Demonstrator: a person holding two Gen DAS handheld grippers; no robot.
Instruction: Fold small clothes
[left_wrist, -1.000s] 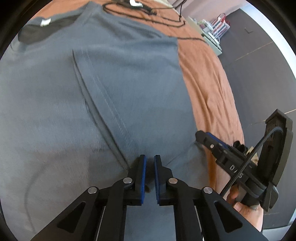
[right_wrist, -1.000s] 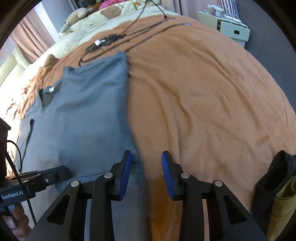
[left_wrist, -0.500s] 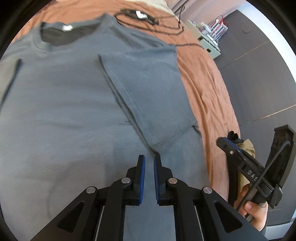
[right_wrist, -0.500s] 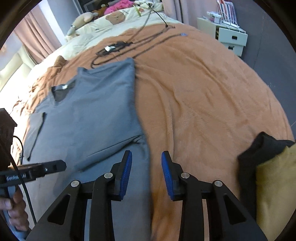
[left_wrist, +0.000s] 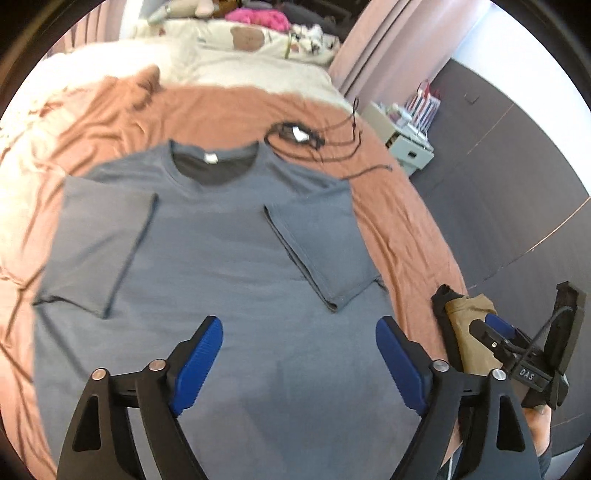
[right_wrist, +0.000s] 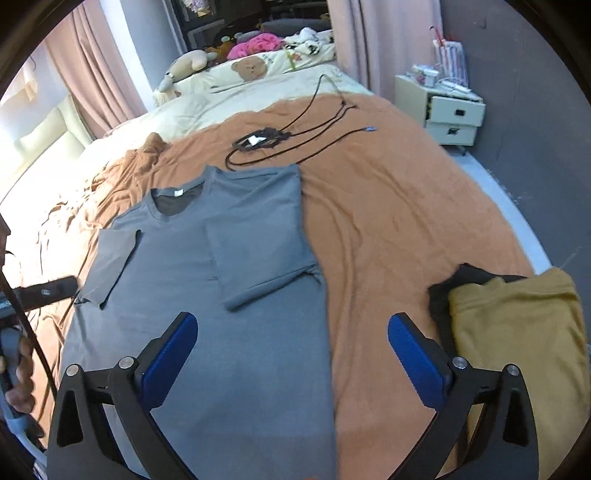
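A grey T-shirt (left_wrist: 221, 266) lies flat, front up, on the orange-brown blanket (left_wrist: 406, 221), with both short sleeves folded inward onto its body. My left gripper (left_wrist: 299, 332) hovers above the shirt's lower half; its jaws are opening wide and nothing is between them. My right gripper (right_wrist: 291, 325) hangs over the shirt's right edge (right_wrist: 325, 332) and the blanket, its jaws also opening, with nothing between them. In the left wrist view the right gripper (left_wrist: 496, 334) shows at the right, in a hand. One left finger (right_wrist: 44, 293) shows at the left of the right wrist view.
A folded mustard garment (right_wrist: 517, 332) lies on a black one (right_wrist: 454, 284) at the bed's right edge. Black cables (right_wrist: 266, 140) lie beyond the collar. Pillows and soft toys (right_wrist: 251, 70) are at the head; a white nightstand (right_wrist: 450, 110) stands by the curtain.
Both grippers rose and drew back from the shirt, and the whole shirt now shows. Their jaws went from narrow to wide open. The right sleeve stays folded over the body.
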